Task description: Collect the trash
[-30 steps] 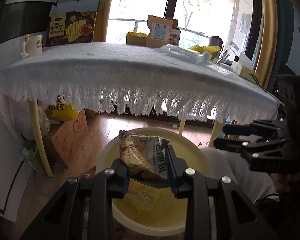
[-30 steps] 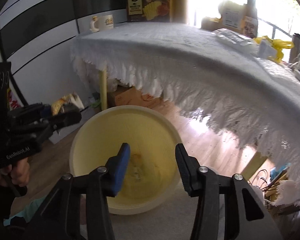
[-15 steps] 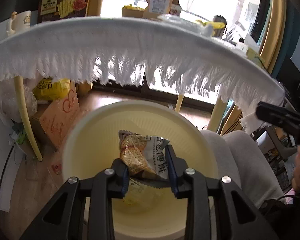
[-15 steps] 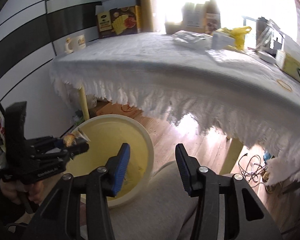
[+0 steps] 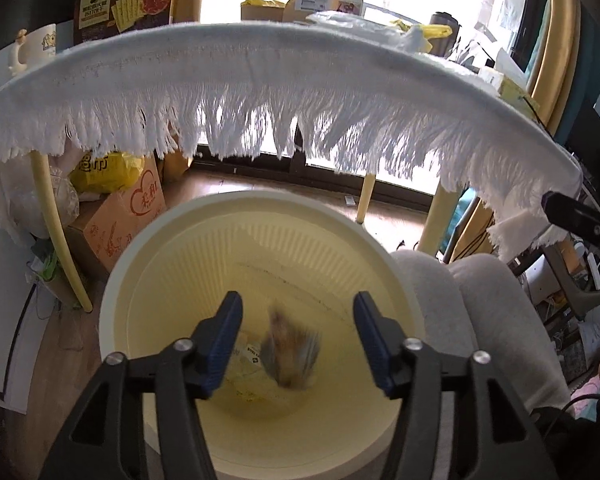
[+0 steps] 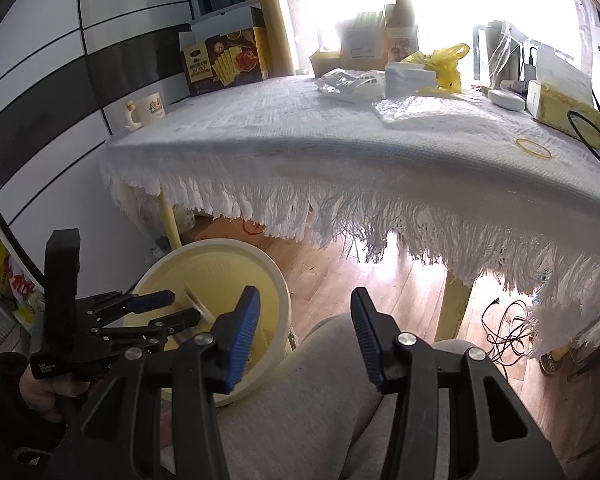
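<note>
A pale yellow waste bin point(image 5: 256, 216) stands on the wooden floor in front of the table. My left gripper point(image 5: 298, 336) hangs over its mouth, jaws opening, and nothing touches the pads. A blurred snack wrapper point(image 5: 290, 354) is falling inside the bin, apart from both fingers. More wrappers point(image 5: 242, 364) lie at the bottom. In the right wrist view the same bin point(image 6: 278, 280) sits lower left with the left gripper point(image 6: 182, 308) above it. My right gripper point(image 6: 304, 330) is open and empty above a person's grey-trousered knee point(image 6: 316, 392).
A table with a white fringed cloth point(image 6: 340, 152) carries a cracker box point(image 6: 224, 60), a mug point(image 6: 148, 110), plastic bags point(image 6: 352, 82), a yellow bag point(image 6: 444, 62) and a rubber band point(image 6: 534, 148). A cardboard box point(image 5: 118, 224) and yellow table legs point(image 5: 62, 240) stand beside the bin.
My left gripper opened and let go of the snack wrapper, which now drops into the bin. The right gripper swung right, away from the bin toward the table.
</note>
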`<state>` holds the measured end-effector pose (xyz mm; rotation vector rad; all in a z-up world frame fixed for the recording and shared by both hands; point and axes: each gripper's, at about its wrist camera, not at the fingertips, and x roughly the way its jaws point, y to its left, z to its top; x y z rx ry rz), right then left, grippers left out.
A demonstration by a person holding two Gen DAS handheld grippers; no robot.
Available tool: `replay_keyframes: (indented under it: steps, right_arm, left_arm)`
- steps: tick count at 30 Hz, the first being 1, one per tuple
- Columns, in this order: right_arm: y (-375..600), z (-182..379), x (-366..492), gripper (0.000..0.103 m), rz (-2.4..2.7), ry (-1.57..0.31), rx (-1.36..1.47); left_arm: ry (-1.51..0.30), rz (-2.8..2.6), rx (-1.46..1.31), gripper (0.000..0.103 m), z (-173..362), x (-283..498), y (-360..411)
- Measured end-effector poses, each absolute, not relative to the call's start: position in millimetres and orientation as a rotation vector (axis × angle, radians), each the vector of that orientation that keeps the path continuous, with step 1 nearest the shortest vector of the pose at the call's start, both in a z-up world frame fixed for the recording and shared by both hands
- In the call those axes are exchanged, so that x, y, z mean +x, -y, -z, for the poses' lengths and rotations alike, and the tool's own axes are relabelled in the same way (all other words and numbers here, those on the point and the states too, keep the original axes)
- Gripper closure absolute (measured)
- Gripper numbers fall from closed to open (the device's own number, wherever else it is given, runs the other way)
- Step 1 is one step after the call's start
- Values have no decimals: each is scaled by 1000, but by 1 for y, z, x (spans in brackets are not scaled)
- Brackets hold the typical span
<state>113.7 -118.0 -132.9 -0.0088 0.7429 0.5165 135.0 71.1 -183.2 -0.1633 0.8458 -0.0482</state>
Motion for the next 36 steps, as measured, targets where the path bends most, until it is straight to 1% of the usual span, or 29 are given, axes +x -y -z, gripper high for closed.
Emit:
replay_keyframes:
  steps: [4, 21, 32, 34, 36]
  right_arm:
    - [126, 126, 110, 53, -516, -719, 9]
    - [167, 96, 93, 53, -493, -635, 63]
    - [199, 83, 94, 52, -475, -599, 105]
    - [203, 82, 94, 47, -470, -595, 113]
    - [207, 80, 95, 45, -468, -591, 121]
  left_arm:
    - [-813, 48, -156, 39, 169, 134, -65]
    - [-616, 59, -92, 39, 83, 129, -34]
    - [-542, 96, -36, 39, 46, 137, -2]
    - [-529, 104, -33, 38, 40, 140, 4]
    - [-516, 114, -30, 39, 33, 143, 8]
